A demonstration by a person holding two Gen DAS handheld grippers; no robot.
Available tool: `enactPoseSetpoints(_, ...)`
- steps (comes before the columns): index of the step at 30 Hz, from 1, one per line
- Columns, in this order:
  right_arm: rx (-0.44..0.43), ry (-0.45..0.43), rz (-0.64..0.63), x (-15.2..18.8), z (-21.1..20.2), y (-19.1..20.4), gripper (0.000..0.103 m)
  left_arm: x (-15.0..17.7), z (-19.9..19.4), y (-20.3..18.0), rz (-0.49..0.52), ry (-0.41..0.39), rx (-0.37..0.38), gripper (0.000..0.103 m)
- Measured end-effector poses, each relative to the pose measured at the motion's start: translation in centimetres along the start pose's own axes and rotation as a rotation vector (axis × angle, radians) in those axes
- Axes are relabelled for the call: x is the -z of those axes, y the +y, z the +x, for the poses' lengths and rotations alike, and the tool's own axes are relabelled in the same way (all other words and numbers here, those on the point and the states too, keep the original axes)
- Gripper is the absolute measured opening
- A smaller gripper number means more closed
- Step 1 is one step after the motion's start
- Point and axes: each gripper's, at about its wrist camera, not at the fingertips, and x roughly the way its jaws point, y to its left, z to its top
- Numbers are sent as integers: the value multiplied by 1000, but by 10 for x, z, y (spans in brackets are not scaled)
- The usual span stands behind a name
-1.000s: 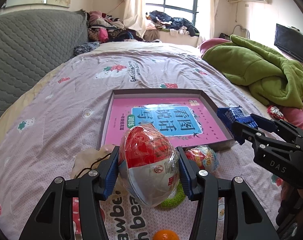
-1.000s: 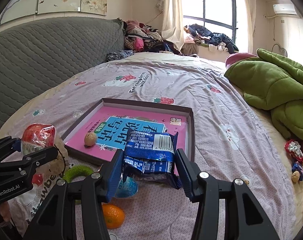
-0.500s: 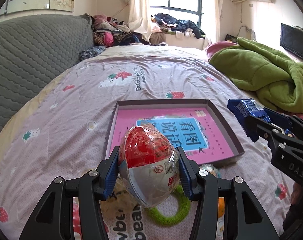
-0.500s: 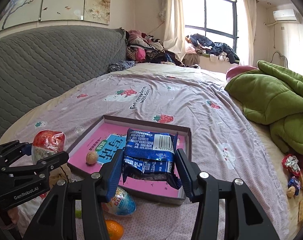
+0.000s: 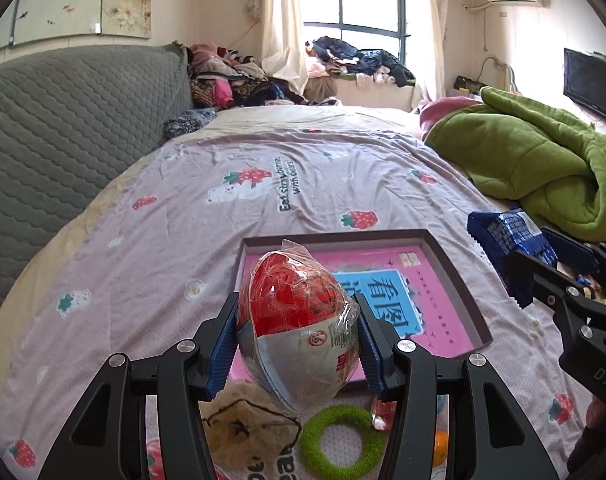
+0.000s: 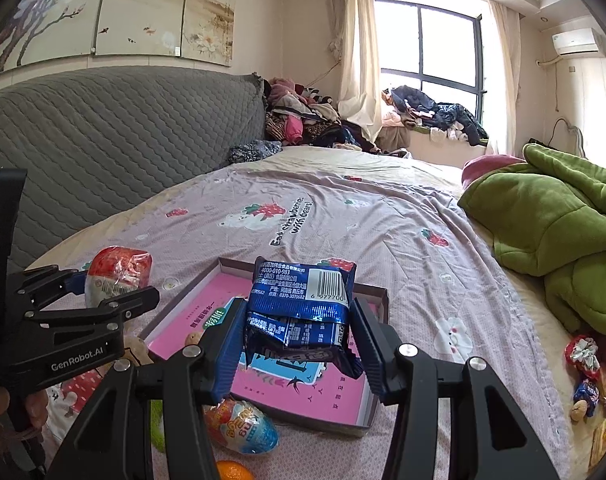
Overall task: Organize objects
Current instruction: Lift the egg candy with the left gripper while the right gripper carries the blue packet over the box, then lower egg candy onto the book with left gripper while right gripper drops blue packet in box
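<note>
My left gripper (image 5: 299, 332) is shut on a red and grey toy egg in clear wrap (image 5: 299, 328), held above the near left corner of a shallow box with a pink book cover inside (image 5: 455, 280). The egg also shows in the right wrist view (image 6: 117, 276). My right gripper (image 6: 299, 336) is shut on a blue snack packet (image 6: 303, 304), held above the box (image 6: 377, 300). The packet shows at the right in the left wrist view (image 5: 503, 236).
On the bed near me lie a green ring (image 5: 341, 436), a colourful egg (image 6: 243, 428), an orange (image 6: 231, 472) and a small beige toy (image 6: 193, 338) in the box. A green blanket (image 5: 543, 168) lies at the right, sweets (image 6: 583, 360) beside it.
Both grippers have risen and drawn back from the box with their loads still held. The bed and box now look lower and farther away.
</note>
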Motion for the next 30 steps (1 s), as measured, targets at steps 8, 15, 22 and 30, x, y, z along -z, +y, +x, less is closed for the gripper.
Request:
enactPoseSetpoints(8, 9, -22, 0, -6, -2, -5, 52, -12, 4, -2, 6, -8, -12, 55)
enactPoseSetpoints(15, 13, -30, -1, -8, 3, -7, 52, -18, 15, -7, 5, -14, 15, 55)
enactPoseSetpoints(22, 27, 1, 2, -3, 20, -11, 52, -18, 35, -13, -5, 5, 7, 55)
enactPoseSetpoints(30, 46, 49, 10, 9, 42, -19, 52, -14, 56, -17, -3, 34, 1, 55)
